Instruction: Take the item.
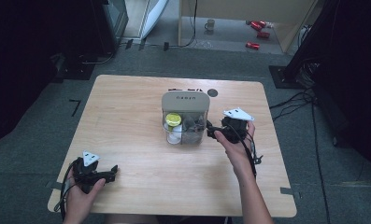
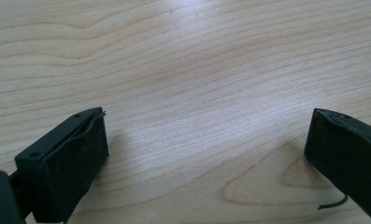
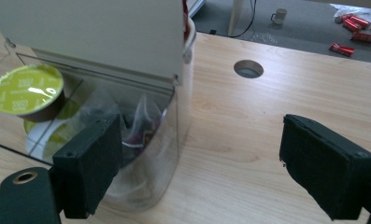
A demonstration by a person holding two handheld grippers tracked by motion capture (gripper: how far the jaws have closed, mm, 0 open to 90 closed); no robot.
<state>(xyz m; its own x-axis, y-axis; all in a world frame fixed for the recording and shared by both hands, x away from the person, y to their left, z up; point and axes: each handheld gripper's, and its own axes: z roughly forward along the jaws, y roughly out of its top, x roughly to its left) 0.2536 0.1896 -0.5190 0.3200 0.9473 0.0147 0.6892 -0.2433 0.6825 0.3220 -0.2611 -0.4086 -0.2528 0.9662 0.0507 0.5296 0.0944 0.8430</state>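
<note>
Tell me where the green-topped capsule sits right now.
In the high view the green-topped capsule sits in the left side of the clear container at the table's middle, left of the right gripper.

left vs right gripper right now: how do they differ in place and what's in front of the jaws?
The left gripper sits at the table's near left corner; the right gripper is up beside the clear container.
The left gripper's jaws face bare wood; the right gripper's jaws face the container's wall, with a green-lidded capsule inside.
Both stand open with nothing held.
</note>
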